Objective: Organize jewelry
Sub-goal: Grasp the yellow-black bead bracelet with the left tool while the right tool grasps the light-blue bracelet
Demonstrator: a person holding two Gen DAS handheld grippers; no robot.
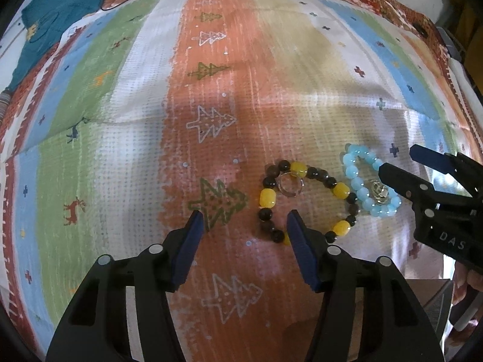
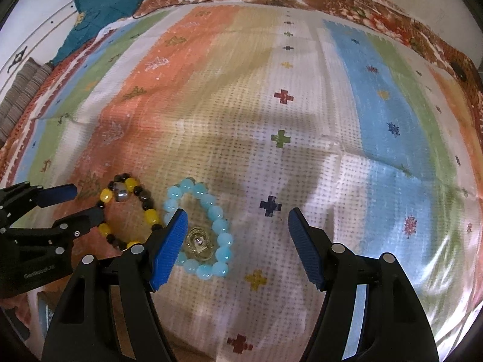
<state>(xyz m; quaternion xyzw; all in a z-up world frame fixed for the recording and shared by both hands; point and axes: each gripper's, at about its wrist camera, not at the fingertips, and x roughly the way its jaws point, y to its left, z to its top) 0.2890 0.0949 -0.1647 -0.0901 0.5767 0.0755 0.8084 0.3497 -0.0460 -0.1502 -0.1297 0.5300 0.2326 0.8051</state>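
Two bead bracelets lie side by side, nearly touching, on a striped, patterned cloth point(image 1: 211, 96) printed with trees and crosses. The yellow-and-dark-brown bead bracelet point(image 1: 305, 202) lies as an open loop on the orange stripe, with a small silver ring point(image 1: 288, 184) resting against its far beads. The pale blue glass-bead bracelet point(image 2: 200, 229) lies on the white stripe beside it, with a gold-coloured ornate ring point(image 2: 197, 243) inside its near end.

The left tool point(image 1: 246, 226) hovers with its blue-padded fingers spread apart, holding nothing; its right finger overlaps the near edge of the yellow-and-dark bracelet, its left finger stands over a green tree print. The right tool point(image 2: 237, 229) is likewise spread wide and empty; its left finger sits just beside the gold ring, over the near-left part of the blue bracelet, its right finger well apart over white cloth.

In the left wrist view the right tool's fingertips reach the blue bracelet from the side. Open cloth extends beyond and to both sides of the jewelry. A teal fabric piece point(image 2: 102, 9) lies at the far left corner, well apart, near the cloth's reddish-brown border.
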